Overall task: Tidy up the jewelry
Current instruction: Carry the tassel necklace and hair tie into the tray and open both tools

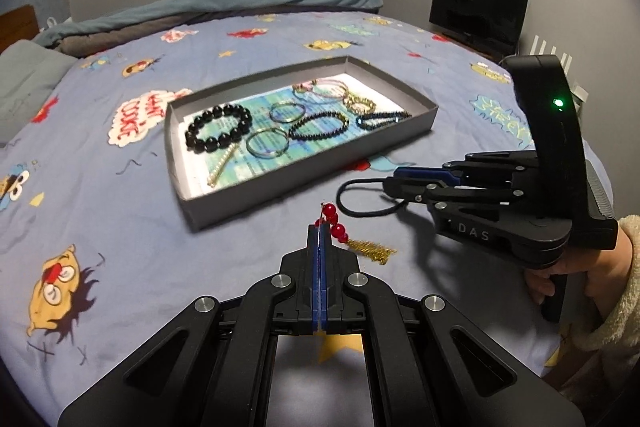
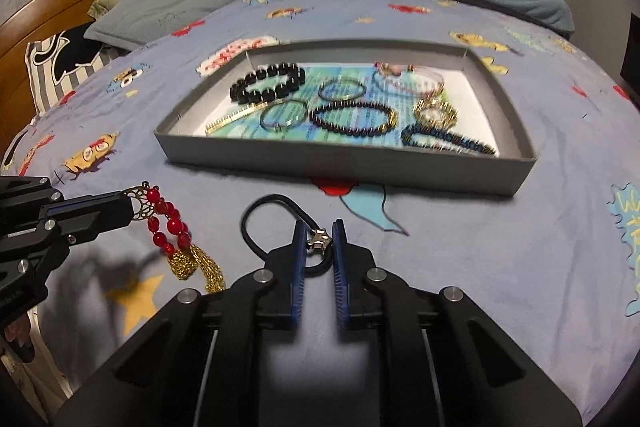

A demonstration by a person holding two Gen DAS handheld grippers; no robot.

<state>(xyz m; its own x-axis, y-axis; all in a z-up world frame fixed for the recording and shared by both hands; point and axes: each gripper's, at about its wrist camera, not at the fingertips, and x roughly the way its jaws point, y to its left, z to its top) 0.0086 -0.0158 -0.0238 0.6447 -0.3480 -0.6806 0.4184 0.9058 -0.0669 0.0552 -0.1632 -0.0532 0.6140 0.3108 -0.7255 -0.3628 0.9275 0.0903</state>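
A: Nearest item, lower centre: right gripper, jaws narrowed round black cord bracelet, pads apparently not yet pressing its star clasp.

B: Grey tray: straight ahead, mid-frame, long axis crosswise.

A: Left gripper: clamped shut on red bead piece, similarly near.

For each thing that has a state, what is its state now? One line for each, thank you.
left gripper: shut on the red bead piece, raised, gold tassel hanging
right gripper: nearly shut around the black cord's silver charm; contact unclear
black cord: on the bedsheet
gray tray: open, holding bracelets and rings
black bead bracelet: flat in the tray
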